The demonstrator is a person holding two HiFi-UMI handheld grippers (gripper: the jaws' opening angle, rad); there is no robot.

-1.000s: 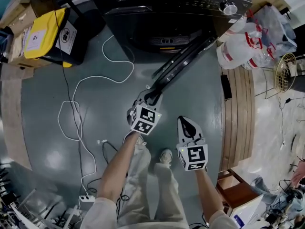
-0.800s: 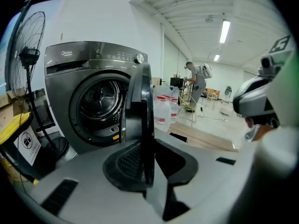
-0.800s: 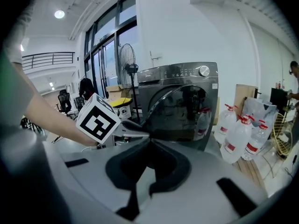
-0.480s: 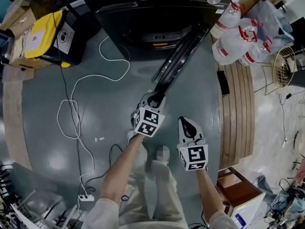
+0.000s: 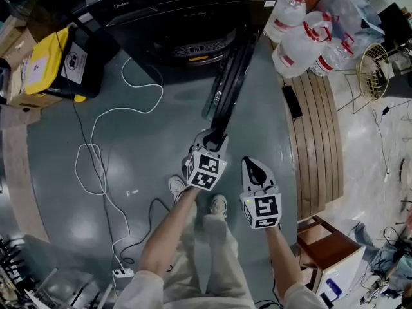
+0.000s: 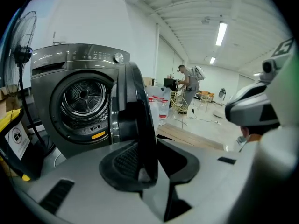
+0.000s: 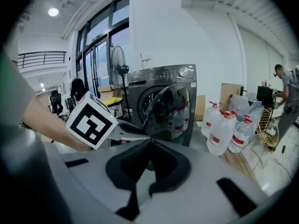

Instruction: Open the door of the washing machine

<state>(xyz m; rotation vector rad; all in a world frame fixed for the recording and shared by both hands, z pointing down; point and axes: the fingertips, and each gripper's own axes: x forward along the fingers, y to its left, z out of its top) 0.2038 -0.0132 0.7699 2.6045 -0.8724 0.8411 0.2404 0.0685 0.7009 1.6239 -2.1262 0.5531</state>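
A dark grey washing machine point(image 5: 167, 11) stands at the top of the head view, its drum point(image 6: 84, 94) exposed. Its round glass door point(image 5: 228, 76) is swung far out toward me. My left gripper point(image 5: 215, 137) is at the door's free edge. In the left gripper view the door edge point(image 6: 135, 106) runs down between the pads, lying against the left one, with a thin gap at the right one. Those jaws have just been opening. My right gripper point(image 5: 255, 166) hangs just right of the left, shut with nothing in it, apart from the door point(image 7: 170, 111).
Large water bottles point(image 5: 299, 37) and a wire fan point(image 5: 373, 69) stand right of the machine, beside a low wooden platform point(image 5: 315, 140). A yellow box point(image 5: 55, 63) sits left of it. A white cable point(image 5: 96, 153) loops over the floor. A wooden stool point(image 5: 328, 250) is at my right.
The door has swung farther out from the machine. Both grippers and my feet have drawn back from it, so the machine sits higher in the head view.
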